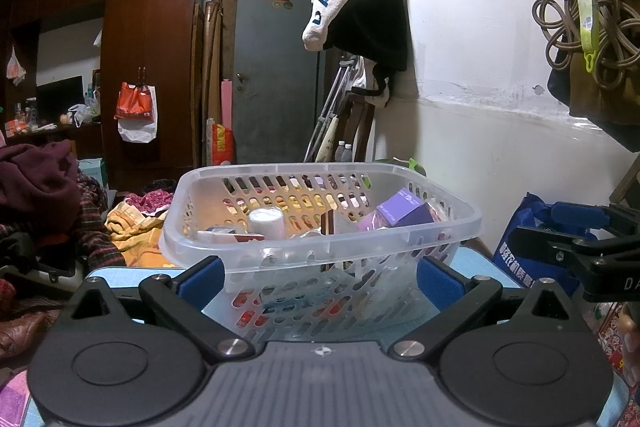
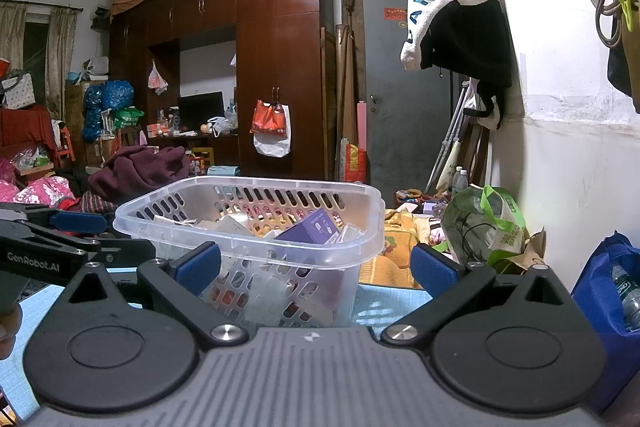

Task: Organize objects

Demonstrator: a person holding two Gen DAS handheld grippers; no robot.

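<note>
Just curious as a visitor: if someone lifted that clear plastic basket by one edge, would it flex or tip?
The basket looks thin and slotted, so its rim would probably flex. The purple box and other loose items inside would likely slide, tipping it.

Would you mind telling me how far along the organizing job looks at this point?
Several items already lie in the clear plastic basket, including a purple box and a white roll. Nothing is in hand: the left gripper and right gripper are both open and empty, facing the basket on the blue surface. No loose item shows on that surface, so what remains is unclear; the basket's contents look jumbled rather than arranged.
</note>
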